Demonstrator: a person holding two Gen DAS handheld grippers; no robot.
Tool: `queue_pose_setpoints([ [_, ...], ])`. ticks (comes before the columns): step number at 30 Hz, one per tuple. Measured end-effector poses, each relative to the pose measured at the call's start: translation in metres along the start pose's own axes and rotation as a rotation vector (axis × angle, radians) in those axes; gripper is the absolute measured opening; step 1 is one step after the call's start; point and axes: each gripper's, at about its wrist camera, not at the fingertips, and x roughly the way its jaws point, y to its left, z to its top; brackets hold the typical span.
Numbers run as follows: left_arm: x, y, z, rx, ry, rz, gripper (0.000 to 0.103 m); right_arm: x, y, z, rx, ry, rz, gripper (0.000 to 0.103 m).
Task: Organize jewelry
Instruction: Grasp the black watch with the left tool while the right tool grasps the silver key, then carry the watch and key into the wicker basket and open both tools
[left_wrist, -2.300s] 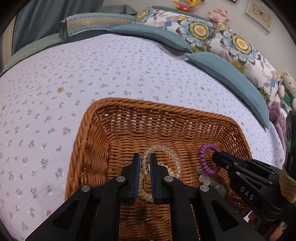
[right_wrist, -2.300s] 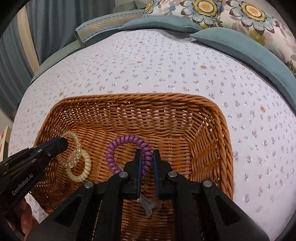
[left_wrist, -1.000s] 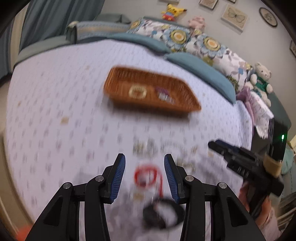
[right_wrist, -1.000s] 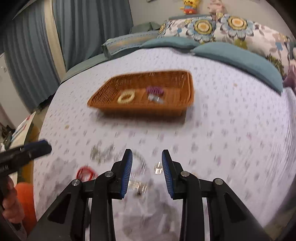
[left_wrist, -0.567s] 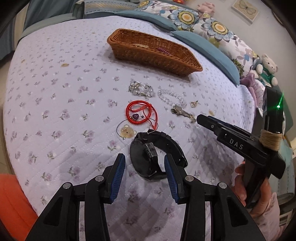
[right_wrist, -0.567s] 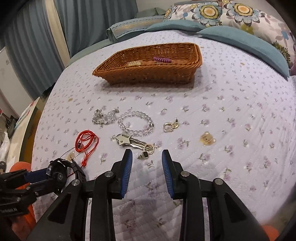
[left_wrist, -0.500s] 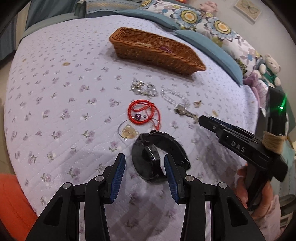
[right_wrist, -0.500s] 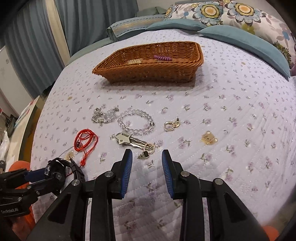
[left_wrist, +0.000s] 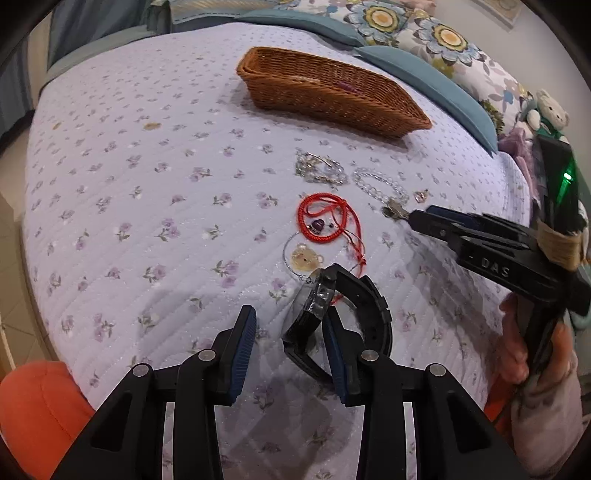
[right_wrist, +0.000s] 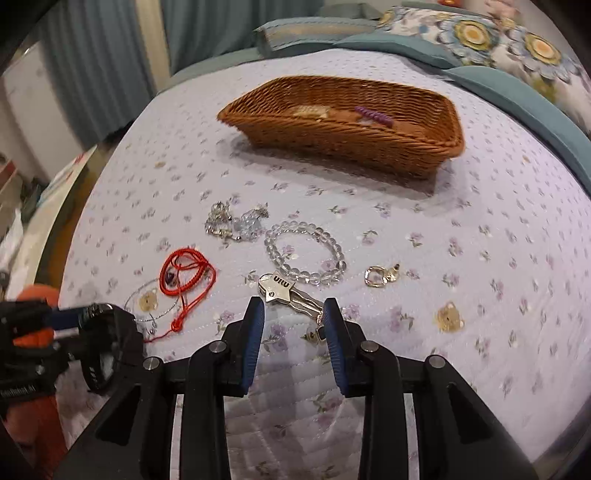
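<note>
A wicker basket (left_wrist: 325, 92) (right_wrist: 351, 133) stands at the far side of the bedspread with a purple coil tie (right_wrist: 373, 115) and a cream one inside. Jewelry lies loose in front of it: a red cord (left_wrist: 325, 218) (right_wrist: 184, 273), a clear bead bracelet (right_wrist: 306, 254), a silver star hair clip (right_wrist: 288, 293), a gold earring (right_wrist: 380, 276) and a black watch (left_wrist: 332, 314) (right_wrist: 107, 350). My left gripper (left_wrist: 290, 345) is open, its jaws on either side of the watch face. My right gripper (right_wrist: 295, 330) is open just above the star clip.
A silver chain bundle (right_wrist: 236, 221) and two bear charms (right_wrist: 448, 317) (left_wrist: 304, 258) lie on the quilt. Teal and floral pillows (left_wrist: 424, 48) line the far edge. The bed's near edge drops off to the left. An orange object (left_wrist: 33, 417) sits at the lower left.
Both grippers let go of the hair ties in the basket, opened and pulled back to the near jewelry. Over the last half second the left closed in on the watch and the right on the star clip.
</note>
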Motion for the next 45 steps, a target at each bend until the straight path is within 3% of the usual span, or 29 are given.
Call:
queue_pose_setpoints([
  [7,0.005,-0.001,-0.003,-0.004,0.0,-0.017,0.037,0.022,-0.002,0.01,-0.058,0.035,-0.013,0.035],
  [15,0.007,0.0,-0.002,-0.02,-0.014,-0.037,0.023,0.03,0.005,0.017,-0.092,0.032,0.013,0.035],
  [17,0.006,-0.002,-0.003,-0.015,-0.023,-0.029,0.023,0.027,0.008,0.016,-0.108,0.023,0.014,0.016],
  [20,0.004,-0.003,-0.004,-0.006,-0.036,-0.031,0.022,0.022,0.009,0.013,-0.102,0.009,0.043,0.013],
  [22,0.001,-0.001,-0.005,-0.003,-0.048,-0.031,0.022,0.016,0.008,0.009,-0.082,0.0,0.091,0.004],
  [24,-0.001,0.0,-0.005,-0.006,-0.052,-0.017,0.022,0.01,0.007,0.004,-0.06,-0.008,0.119,0.004],
  [35,-0.014,0.001,0.01,0.012,-0.088,-0.032,0.022,-0.012,0.004,0.0,0.0,-0.068,0.1,0.004],
  [45,-0.033,-0.004,0.067,0.048,-0.177,-0.056,0.022,-0.051,-0.025,0.039,0.112,-0.174,0.106,0.004],
])
